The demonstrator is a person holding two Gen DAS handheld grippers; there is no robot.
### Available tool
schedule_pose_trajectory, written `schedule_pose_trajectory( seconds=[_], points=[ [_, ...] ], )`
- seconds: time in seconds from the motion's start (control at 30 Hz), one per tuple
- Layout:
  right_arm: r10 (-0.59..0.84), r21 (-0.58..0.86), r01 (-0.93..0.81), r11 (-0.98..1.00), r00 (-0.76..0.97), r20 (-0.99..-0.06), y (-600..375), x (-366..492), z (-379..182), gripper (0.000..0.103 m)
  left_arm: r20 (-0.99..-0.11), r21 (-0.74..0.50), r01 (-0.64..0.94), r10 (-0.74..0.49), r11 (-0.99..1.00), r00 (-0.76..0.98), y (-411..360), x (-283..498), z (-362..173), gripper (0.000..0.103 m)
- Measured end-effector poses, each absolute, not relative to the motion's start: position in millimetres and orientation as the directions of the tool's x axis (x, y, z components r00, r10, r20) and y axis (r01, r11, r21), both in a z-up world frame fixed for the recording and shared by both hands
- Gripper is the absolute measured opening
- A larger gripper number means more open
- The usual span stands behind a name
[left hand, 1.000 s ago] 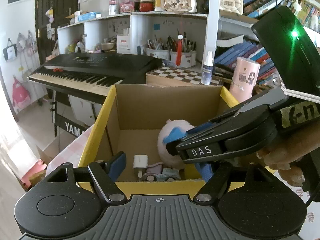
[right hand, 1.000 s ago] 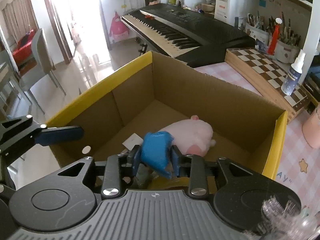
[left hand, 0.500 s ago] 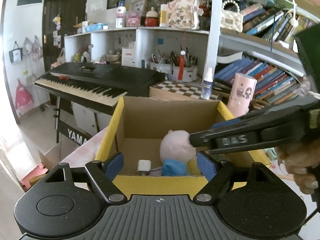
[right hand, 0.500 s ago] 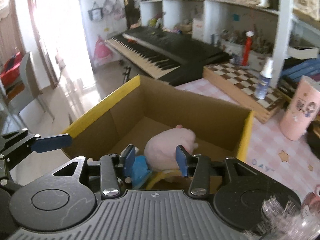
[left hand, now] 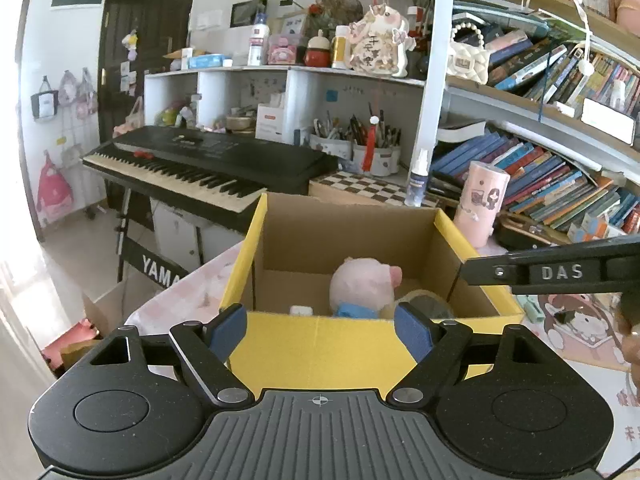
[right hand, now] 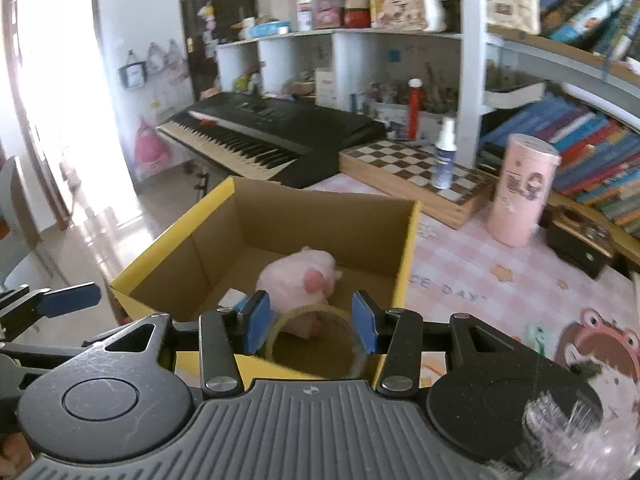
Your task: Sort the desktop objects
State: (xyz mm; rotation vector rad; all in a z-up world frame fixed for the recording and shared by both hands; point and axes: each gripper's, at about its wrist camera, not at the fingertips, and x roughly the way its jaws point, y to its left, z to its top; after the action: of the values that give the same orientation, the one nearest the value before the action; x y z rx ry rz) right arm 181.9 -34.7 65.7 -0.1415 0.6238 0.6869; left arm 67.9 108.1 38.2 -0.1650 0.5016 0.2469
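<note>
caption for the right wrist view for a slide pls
Open right gripper above yellow-rimmed cardboard box holding pink plush pig and clear tape roll.

Room clutter behind the worktop

Black keyboard [left hand: 208, 164] on a stand at left, chessboard [right hand: 416, 172] just beside its right end with a white spray bottle [right hand: 443, 156] standing on it. Pink cylindrical tin [right hand: 520, 192] upright on the pink checked cloth [right hand: 472, 264]. Pen pots [left hand: 360, 152] under white shelves; slanted rows of books [left hand: 540, 184] at right.
</note>
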Motion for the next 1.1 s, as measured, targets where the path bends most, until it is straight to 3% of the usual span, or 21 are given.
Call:
schedule_pose_trajectory(
  seconds=[0.57,1.1],
  points=[
    [0.398,0.079,-0.433,0.898,0.722,-0.566,-85.3,96.6,51.6,0.05,-0.499,-0.098,-0.264,0.182,0.96,0.847,101.9,18.9,37.4,0.083],
    [0.372,0.042,-0.432,0.901,0.718,-0.588,-88.7,28.3,31.7,0.054,-0.514,-0.068,-0.241,0.173,0.968,0.84,85.4,-30.9,32.6,0.083]
  ],
)
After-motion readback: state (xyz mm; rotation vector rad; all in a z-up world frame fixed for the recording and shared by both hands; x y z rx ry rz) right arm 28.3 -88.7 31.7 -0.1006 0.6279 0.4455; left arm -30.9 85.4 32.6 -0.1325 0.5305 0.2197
